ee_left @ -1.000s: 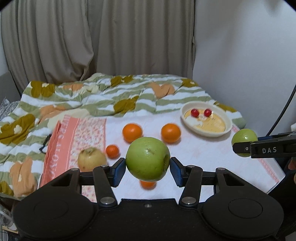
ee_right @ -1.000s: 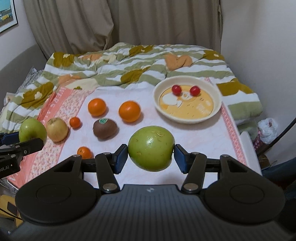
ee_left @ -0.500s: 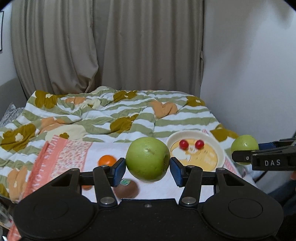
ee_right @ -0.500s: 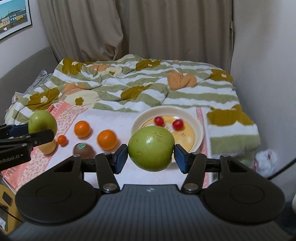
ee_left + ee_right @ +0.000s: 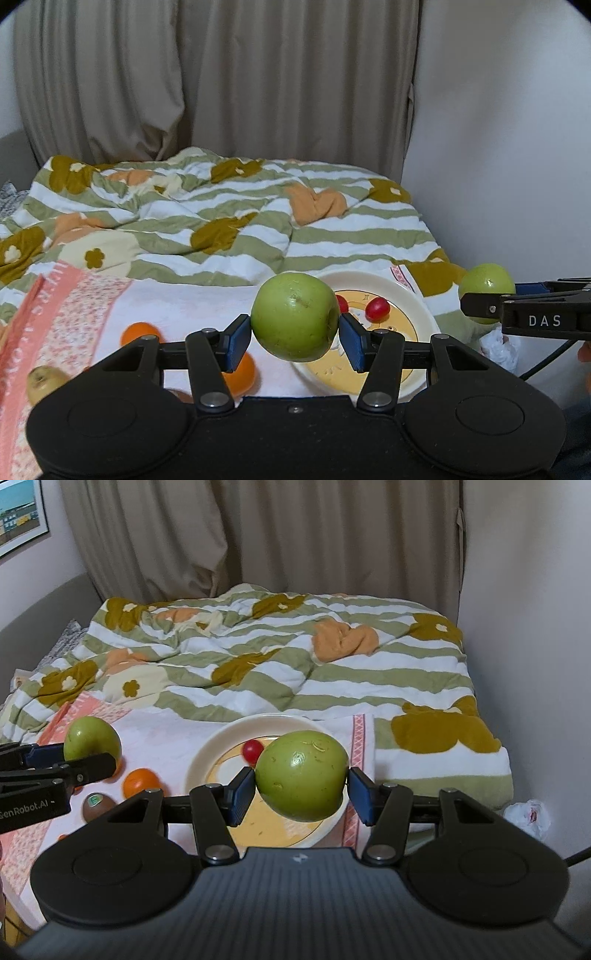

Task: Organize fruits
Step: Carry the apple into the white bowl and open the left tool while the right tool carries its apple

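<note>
My left gripper (image 5: pixel 294 334) is shut on a green apple (image 5: pixel 294 320) and holds it in the air just left of the white bowl (image 5: pixel 421 314). My right gripper (image 5: pixel 301 792) is shut on a second green apple (image 5: pixel 301 775) and holds it over the same bowl (image 5: pixel 207 755). Red cherry tomatoes (image 5: pixel 377 308) lie in the bowl; one shows in the right wrist view (image 5: pixel 252 749). The right gripper's apple shows at the right of the left wrist view (image 5: pixel 487 282). The left gripper's apple shows at the left of the right wrist view (image 5: pixel 91 738).
Oranges (image 5: pixel 139 332) (image 5: pixel 140 781), a kiwi (image 5: pixel 95 804) and a yellowish apple (image 5: pixel 44 380) lie on the white and pink cloth (image 5: pixel 74 302). A striped floral quilt (image 5: pixel 295 664) covers the bed behind. A wall (image 5: pixel 535 627) stands on the right.
Both grippers have moved forward and to the right with their apples, toward the bowl. The bowl now looks closer and lies under the right apple.
</note>
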